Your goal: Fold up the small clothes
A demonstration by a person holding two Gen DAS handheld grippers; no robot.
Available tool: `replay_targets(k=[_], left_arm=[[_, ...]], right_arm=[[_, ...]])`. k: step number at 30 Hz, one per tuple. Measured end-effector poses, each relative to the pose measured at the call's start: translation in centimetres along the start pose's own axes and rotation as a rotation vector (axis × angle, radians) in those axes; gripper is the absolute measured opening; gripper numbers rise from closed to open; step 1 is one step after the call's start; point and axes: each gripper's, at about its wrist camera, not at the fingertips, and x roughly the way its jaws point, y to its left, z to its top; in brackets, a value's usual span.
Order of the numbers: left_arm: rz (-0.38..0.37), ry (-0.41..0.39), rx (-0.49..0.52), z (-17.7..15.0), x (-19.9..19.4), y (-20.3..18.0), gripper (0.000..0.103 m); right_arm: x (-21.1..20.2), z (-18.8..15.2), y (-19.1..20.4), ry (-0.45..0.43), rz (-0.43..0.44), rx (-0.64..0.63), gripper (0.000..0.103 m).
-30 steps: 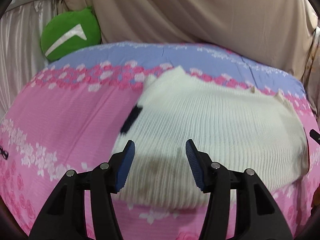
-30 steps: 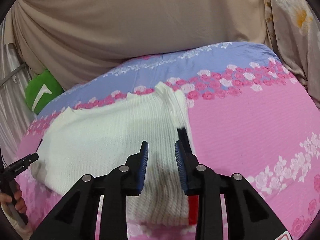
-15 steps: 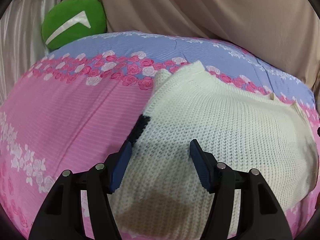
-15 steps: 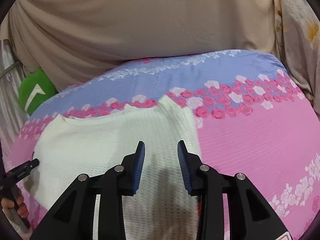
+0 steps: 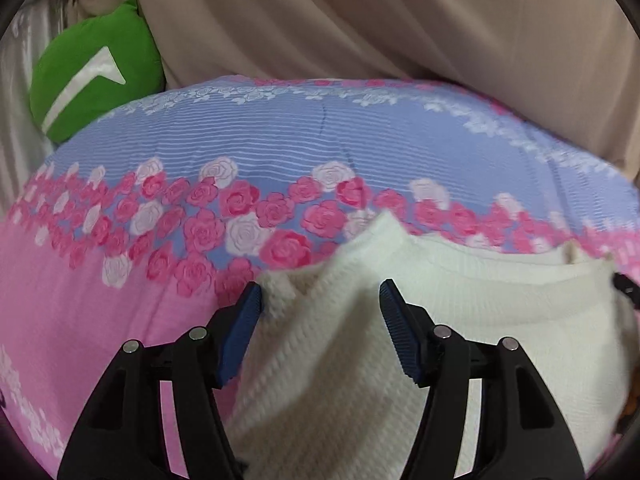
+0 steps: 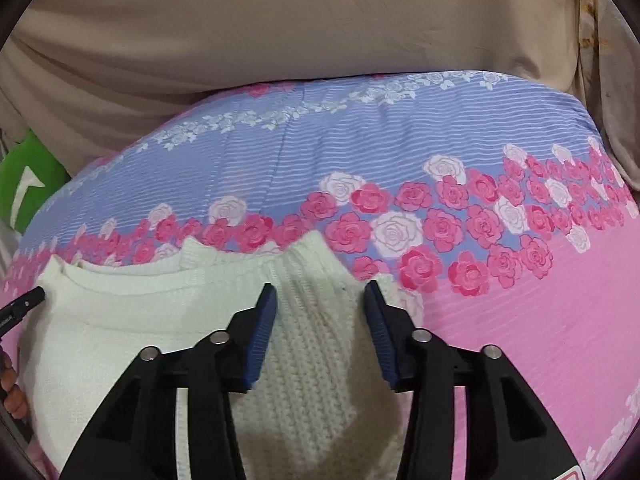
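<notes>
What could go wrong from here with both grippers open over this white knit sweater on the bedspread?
The left gripper straddles the white knit sweater's raised corner by the edge; closing now might pinch the floral bedspread too. The right gripper spans thick ribbed knit and may catch only the top layer, so the fold could go uneven.

A pink-and-blue rose-print bed [image 5: 168, 344] carries a cream knit sweater [image 6: 120, 320] lying flat on it.
</notes>
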Motion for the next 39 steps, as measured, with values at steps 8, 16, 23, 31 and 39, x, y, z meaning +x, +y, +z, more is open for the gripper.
replay_targets(k=[8, 16, 23, 31, 39], left_arm=[[-0.039, 0.038, -0.112, 0.0, 1.6, 2.1, 0.068], [-0.024, -0.114, -0.129, -4.0, -7.7, 4.1, 0.072], [-0.043, -0.047, -0.179, -10.6, -10.7, 6.1, 0.074], [-0.142, 0.033, -0.328, -14.0, -8.7, 7.5, 0.077], [-0.192, 0.032, -0.301, -12.3, -8.4, 5.0, 0.037]], right_arm=[[-0.9, 0.3, -2.2, -0.032, 0.029, 0.149, 0.041], [-10.3, -4.4, 4.3, -0.167, 0.183, -0.04, 0.044], [-9.2, -9.0, 14.0, -0.082, 0.321, -0.298, 0.043], [-6.4, -12.0, 16.3, -0.041, 0.307, -0.386, 0.045], [-6.3, -12.2, 15.9, -0.068, 0.321, -0.376, 0.047]])
